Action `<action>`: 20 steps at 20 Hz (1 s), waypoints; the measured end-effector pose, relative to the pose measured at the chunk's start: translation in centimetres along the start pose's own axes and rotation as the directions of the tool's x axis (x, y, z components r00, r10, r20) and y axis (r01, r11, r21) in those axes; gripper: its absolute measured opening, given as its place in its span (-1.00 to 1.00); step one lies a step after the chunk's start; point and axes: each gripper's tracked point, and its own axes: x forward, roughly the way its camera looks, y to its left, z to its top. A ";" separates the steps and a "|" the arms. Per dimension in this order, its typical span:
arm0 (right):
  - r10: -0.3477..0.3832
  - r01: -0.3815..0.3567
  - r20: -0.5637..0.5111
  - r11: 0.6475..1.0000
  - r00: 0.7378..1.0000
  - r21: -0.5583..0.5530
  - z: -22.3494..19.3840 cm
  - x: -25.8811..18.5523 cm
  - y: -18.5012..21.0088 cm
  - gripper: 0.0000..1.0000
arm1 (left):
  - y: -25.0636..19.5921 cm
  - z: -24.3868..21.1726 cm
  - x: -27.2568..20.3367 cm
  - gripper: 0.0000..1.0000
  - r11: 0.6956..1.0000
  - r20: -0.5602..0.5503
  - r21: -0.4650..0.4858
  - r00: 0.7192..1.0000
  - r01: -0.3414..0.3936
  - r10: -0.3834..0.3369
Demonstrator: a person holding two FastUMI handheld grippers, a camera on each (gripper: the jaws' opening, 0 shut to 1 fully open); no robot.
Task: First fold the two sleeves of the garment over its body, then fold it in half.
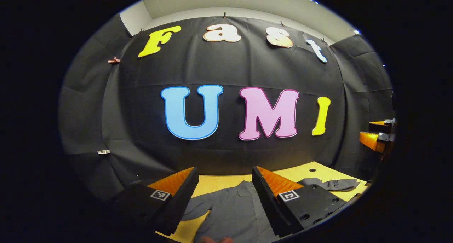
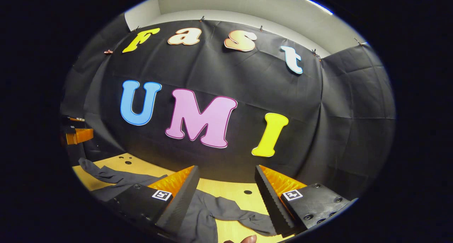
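Note:
A grey long-sleeved garment (image 1: 230, 209) lies spread on the light wooden table (image 1: 219, 182), its collar toward the booth wall. My left gripper (image 1: 223, 186) hangs open above the garment's upper body, touching nothing. One sleeve (image 1: 331, 183) stretches off to the right in the left gripper view. In the right gripper view, my right gripper (image 2: 225, 186) is open over a crumpled sleeve (image 2: 230, 211), with more grey cloth (image 2: 106, 175) trailing to the left. The other gripper (image 1: 375, 138) shows at the far right edge of the left gripper view.
The table (image 2: 233, 190) has small round holes (image 2: 247, 192) near its far edge. The black cloth wall (image 1: 226, 73) rises right behind the table and wraps both sides. A fingertip (image 2: 247, 239) shows at the bottom edge of the right gripper view.

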 end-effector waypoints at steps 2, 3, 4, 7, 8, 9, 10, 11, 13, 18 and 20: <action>-0.003 0.003 -0.022 1.000 1.000 -0.002 -1.4 0.9 -1.2 0.94 | -0.9 -0.3 0.7 0.92 1.000 -0.008 0.000 1.000 0.000 0.000; -0.009 0.009 -0.033 1.000 0.999 0.001 -2.1 1.4 -2.0 0.94 | -1.4 -0.3 0.9 0.92 1.000 -0.011 0.000 1.000 0.001 -0.001; -0.014 0.014 -0.050 1.000 0.999 0.006 -3.0 1.9 -2.9 0.94 | -1.8 -0.6 1.2 0.92 1.000 -0.014 -0.002 1.000 0.001 -0.001; 0.014 -0.011 -0.108 1.000 0.994 0.029 -6.5 3.2 -5.0 0.94 | -3.1 -0.9 1.8 0.92 1.000 -0.027 -0.006 1.000 0.003 -0.003; 0.012 -0.009 -0.135 1.000 0.991 0.024 -8.2 3.6 -6.1 0.95 | -3.5 -1.2 1.9 0.92 1.000 -0.034 -0.007 0.999 0.004 -0.004; 0.001 0.002 -0.170 1.000 0.986 0.016 -10.0 3.8 -7.4 0.95 | -3.9 -1.5 2.1 0.91 1.000 -0.044 -0.007 0.999 0.003 -0.004; -0.011 0.014 -0.207 1.000 0.978 0.012 -11.9 3.8 -8.8 0.95 | -4.1 -1.9 2.3 0.92 1.000 -0.058 -0.008 0.998 0.001 -0.002; -0.022 0.025 -0.243 1.000 0.970 0.013 -13.9 3.8 -10.1 0.95 | -4.4 -2.1 2.4 0.92 1.000 -0.070 -0.010 0.998 -0.002 0.001; -0.040 0.043 -0.314 0.999 0.949 0.004 -18.2 3.5 -12.5 0.95 | -4.8 -2.5 2.7 0.92 1.000 -0.086 -0.010 0.996 -0.013 0.013; -0.059 0.082 -0.479 0.996 0.876 0.026 -28.6 2.8 -16.8 0.95 | -6.1 -4.0 3.0 0.92 1.000 -0.138 0.002 0.990 -0.028 0.028; -0.052 0.106 -0.539 0.992 0.841 0.070 -32.6 2.5 -17.9 0.95 | -6.4 -4.6 3.0 0.92 0.999 -0.160 0.010 0.986 -0.037 0.038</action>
